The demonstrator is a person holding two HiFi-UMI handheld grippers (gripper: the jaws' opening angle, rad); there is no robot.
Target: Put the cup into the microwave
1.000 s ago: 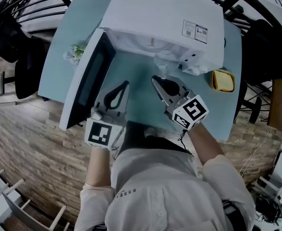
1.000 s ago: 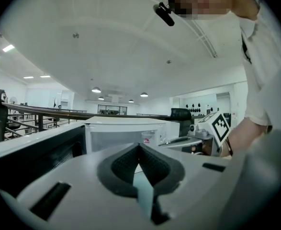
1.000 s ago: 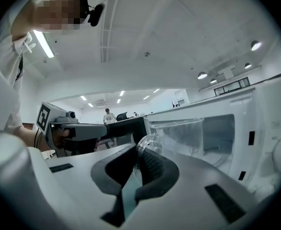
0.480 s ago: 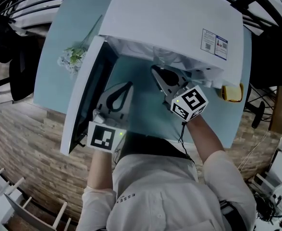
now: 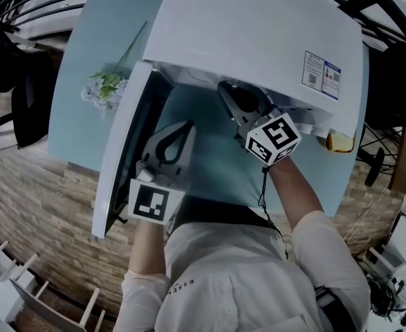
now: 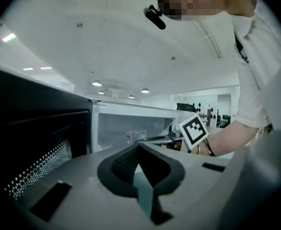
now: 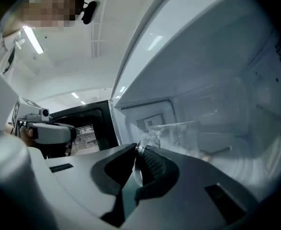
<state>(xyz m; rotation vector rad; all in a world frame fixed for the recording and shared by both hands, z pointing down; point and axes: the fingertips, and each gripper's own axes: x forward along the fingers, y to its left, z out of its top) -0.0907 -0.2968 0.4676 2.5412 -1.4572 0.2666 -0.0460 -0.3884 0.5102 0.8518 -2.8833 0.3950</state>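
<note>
The microwave [image 5: 258, 33] door [image 5: 123, 151] hangs open on the left. Just beside it the person's left forearm reaches forward and holds the left tool [image 5: 186, 126] low over the tabletop [image 5: 209, 164], its jaws together and empty. The right arm stretches further. The right tool [image 7: 138, 152] tips slightly down into the oven's mouth, its jaws pinched on the clear cup [image 7: 183, 133], which is inside the cavity.
</note>
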